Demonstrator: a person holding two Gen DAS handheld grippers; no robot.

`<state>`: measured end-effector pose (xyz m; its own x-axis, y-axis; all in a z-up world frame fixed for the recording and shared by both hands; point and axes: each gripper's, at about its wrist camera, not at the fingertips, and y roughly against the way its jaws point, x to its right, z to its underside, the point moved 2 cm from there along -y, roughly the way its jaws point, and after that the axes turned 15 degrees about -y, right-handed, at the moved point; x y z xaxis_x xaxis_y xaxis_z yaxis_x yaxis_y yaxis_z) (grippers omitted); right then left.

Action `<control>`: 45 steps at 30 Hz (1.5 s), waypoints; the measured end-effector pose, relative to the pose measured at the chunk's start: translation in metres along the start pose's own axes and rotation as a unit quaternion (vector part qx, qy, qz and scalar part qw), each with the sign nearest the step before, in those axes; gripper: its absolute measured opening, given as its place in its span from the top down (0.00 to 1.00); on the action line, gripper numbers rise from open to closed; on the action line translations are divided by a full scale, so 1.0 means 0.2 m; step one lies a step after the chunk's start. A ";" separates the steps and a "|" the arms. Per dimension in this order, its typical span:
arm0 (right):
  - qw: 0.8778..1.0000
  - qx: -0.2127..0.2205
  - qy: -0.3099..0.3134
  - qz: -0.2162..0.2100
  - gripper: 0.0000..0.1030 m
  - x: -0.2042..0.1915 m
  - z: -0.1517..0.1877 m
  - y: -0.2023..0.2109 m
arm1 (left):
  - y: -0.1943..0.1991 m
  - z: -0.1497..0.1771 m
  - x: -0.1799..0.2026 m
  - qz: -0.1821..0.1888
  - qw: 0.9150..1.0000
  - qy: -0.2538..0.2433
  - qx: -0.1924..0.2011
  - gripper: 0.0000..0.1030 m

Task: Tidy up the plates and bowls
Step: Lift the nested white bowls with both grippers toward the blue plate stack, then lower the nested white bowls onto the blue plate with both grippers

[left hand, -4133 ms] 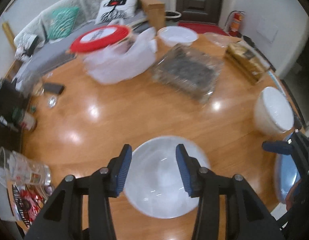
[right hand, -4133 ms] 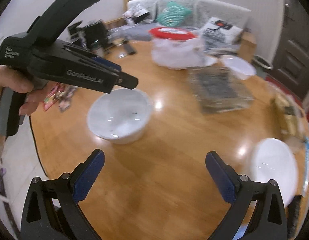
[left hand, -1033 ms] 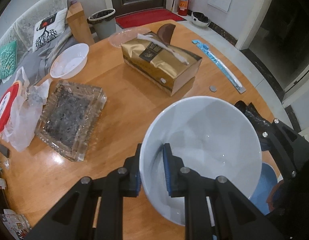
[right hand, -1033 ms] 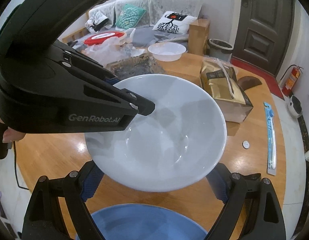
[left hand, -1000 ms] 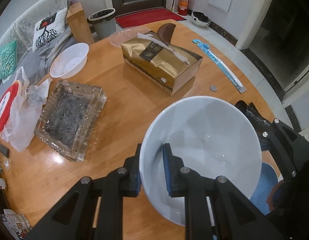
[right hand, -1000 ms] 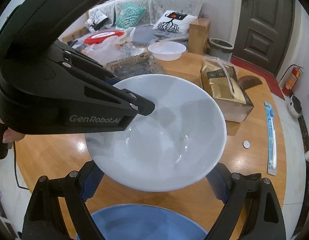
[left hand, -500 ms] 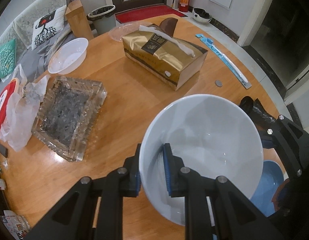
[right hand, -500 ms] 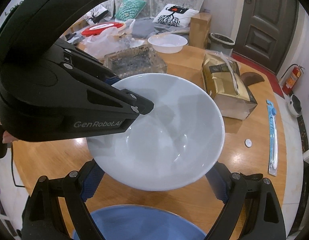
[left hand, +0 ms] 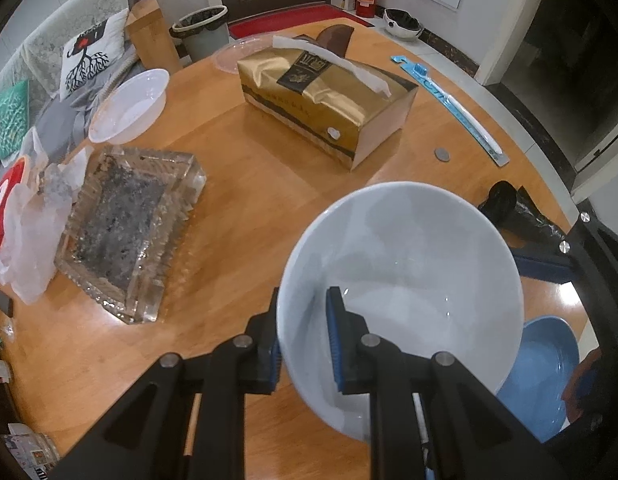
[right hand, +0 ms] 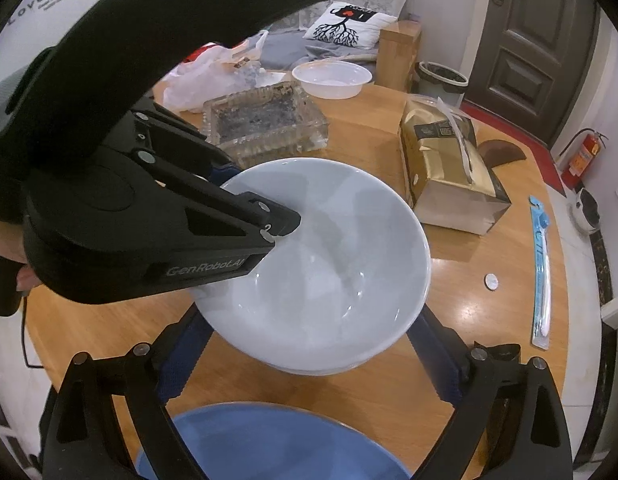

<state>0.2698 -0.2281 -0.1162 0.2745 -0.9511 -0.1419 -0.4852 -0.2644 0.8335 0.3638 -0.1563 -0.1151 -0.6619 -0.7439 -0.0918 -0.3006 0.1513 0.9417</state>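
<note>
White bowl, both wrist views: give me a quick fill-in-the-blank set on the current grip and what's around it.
1. The left gripper is shut on the rim of the ___ bowl.
2. The right gripper has its jaws ___, holding nothing.
3. The plate nearest the right wrist camera is ___ in colour.
4. The tissue box has ___ wrapping.

Missing words: white; open; blue; gold
</note>
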 end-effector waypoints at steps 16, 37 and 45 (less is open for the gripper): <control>1.000 0.013 0.003 -0.009 0.09 0.03 0.04 0.03 | -0.02 0.01 0.00 0.000 1.000 0.008 -0.003 0.76; 0.996 0.016 -0.073 -0.047 0.05 0.10 0.12 -0.15 | -0.06 0.02 0.03 0.018 0.999 0.037 0.019 0.61; 0.995 0.005 -0.086 -0.051 0.01 0.09 0.11 -0.24 | -0.07 0.02 0.01 0.024 0.998 0.051 0.029 0.66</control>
<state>0.2793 -0.2371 -0.1699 0.1763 -0.9322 -0.3161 -0.4697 -0.3618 0.8053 0.3646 -0.1572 -0.1301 -0.6038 -0.7971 -0.0102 -0.3106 0.2235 0.9239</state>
